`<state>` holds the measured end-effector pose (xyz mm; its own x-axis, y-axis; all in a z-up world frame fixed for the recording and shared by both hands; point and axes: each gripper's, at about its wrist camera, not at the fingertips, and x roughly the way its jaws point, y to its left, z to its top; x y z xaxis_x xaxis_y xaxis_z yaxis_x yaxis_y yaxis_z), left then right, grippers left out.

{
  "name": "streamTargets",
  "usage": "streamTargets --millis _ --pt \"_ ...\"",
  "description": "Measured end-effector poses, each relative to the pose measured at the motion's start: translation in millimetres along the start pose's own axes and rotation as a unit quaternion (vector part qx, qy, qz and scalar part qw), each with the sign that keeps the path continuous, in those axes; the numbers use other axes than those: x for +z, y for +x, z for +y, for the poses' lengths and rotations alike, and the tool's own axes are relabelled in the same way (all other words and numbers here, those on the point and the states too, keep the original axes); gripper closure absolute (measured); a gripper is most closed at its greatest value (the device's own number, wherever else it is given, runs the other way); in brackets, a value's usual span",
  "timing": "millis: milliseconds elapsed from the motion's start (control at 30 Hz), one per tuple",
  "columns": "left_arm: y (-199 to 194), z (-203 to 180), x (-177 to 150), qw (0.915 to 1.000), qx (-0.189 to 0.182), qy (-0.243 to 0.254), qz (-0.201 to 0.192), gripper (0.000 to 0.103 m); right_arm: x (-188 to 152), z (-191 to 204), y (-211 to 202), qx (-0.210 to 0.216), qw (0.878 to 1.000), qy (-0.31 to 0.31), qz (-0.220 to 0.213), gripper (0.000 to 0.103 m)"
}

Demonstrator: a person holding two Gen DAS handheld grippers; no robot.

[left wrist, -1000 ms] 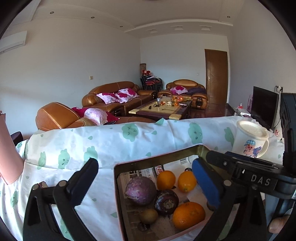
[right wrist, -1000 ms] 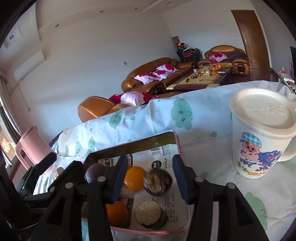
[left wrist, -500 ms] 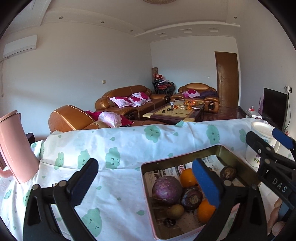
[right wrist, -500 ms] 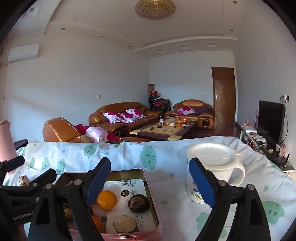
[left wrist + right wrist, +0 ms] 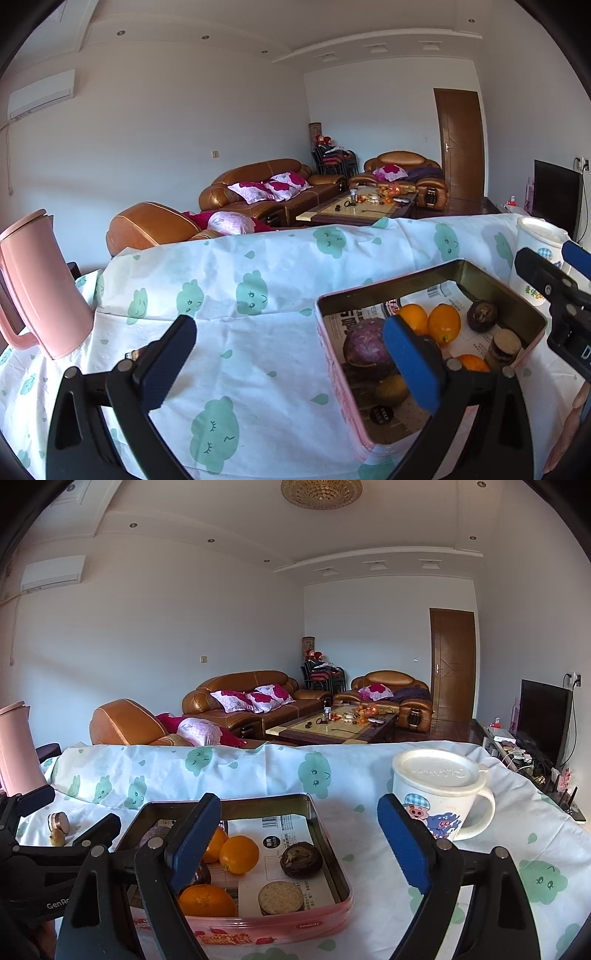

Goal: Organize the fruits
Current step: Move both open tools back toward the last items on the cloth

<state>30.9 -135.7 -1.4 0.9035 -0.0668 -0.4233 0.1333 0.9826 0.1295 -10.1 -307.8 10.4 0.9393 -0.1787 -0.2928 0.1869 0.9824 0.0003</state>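
Both your grippers, left [image 5: 288,354] and right [image 5: 299,834], hover with jaws apart, holding nothing. A small fruit [image 5: 56,836] lies left of the tin [image 5: 325,853]; your left is nearer.

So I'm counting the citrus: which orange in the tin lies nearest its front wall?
The lone orange beside the round biscuit, right behind the tin front; the other two sit together farther back.

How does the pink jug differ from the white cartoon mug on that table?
The pink jug is tall, plain and tapering; the white mug is squat, with a cartoon pig printed on it. The jug stands at the table's left end, the mug at the right, beyond the tin of fruit. Both stand upright, lidded and handled, on the cloud-print cloth.
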Motion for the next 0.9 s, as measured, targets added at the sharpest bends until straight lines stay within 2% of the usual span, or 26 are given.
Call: streamTargets --millis 267,500,900 --pt "-2 28 -5 0.9998 0.003 -0.017 0.007 0.0 -8 14 -2 0.028 0.998 0.045 0.034 0.015" --pt "-1 61 -11 0.9994 0.018 -0.025 0.012 0.0 -11 52 -7 0.048 0.998 0.028 0.04 0.015" --pt "9 131 -19 0.9965 0.06 -0.052 0.025 0.0 -14 129 4 0.108 0.992 0.011 0.067 0.015"
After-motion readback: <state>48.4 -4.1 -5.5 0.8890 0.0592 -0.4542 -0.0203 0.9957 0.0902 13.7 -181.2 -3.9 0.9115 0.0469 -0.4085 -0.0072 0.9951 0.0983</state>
